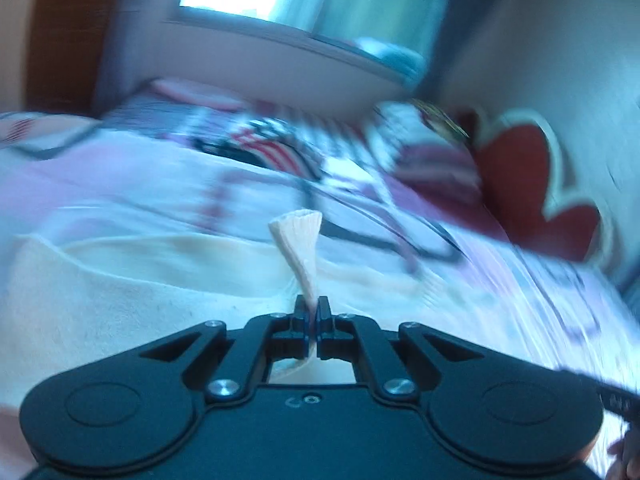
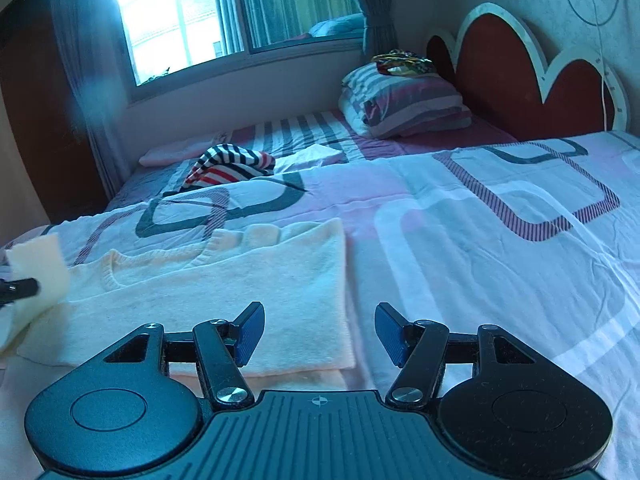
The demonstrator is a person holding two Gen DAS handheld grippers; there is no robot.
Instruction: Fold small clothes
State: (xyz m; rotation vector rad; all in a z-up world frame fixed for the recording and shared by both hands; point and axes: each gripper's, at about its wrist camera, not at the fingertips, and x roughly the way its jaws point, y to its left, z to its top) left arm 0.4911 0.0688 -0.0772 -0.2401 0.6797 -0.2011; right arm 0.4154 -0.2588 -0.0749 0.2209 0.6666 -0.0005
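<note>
Here, cream knit sweater [image 2: 224, 280], partly folded, flat on patterned bedspread [image 2: 480, 220].

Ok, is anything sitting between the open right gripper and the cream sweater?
Nothing visible. The right gripper hangs open just over the cream sweater, at its near right edge. The left gripper pinches a fold at the far side, out of the path.

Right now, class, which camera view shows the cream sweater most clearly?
The right wrist view: the cream sweater lies sharp on the bedspread, neckline and edges visible. The left wrist view is motion-blurred and shows only nearby fabric, plus a pinched fold between the left gripper fingers.
</note>
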